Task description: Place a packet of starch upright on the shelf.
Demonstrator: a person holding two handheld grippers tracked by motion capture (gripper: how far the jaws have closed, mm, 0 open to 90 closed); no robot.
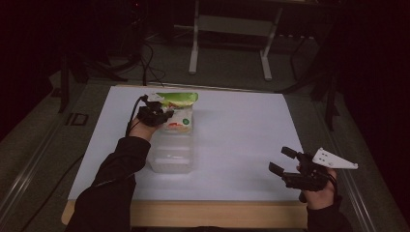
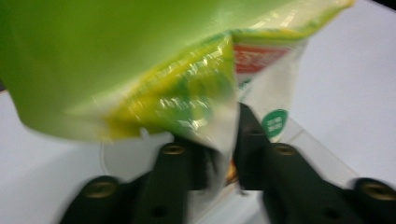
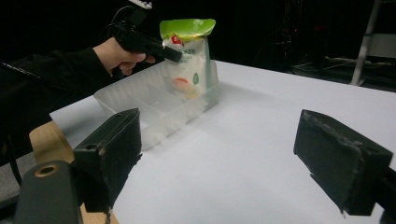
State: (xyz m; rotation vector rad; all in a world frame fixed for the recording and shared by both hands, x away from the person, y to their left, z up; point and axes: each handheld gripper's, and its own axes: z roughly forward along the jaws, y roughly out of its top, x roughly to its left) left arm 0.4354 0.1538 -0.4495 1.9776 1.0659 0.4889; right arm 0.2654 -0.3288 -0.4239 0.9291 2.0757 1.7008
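A clear plastic bag with a green top [image 1: 180, 110] [image 3: 188, 56] [image 2: 154, 70] stands upright in the far end of a translucent rectangular container [image 1: 172, 155] [image 3: 140, 105]. My left gripper [image 1: 164, 116] [image 2: 224, 149] [image 3: 173, 56] is shut on the bag's side, just below the green band. Over the table's right front part my right gripper [image 1: 281, 160] [image 3: 224, 149] hovers open, nothing between its jaws, well apart from the container.
A white sheet [image 1: 241, 135] covers the table, with a wooden edge [image 1: 212, 213] along the front. Behind the table stand a white metal frame [image 1: 229, 36] and loose cables [image 1: 145, 67] on the floor.
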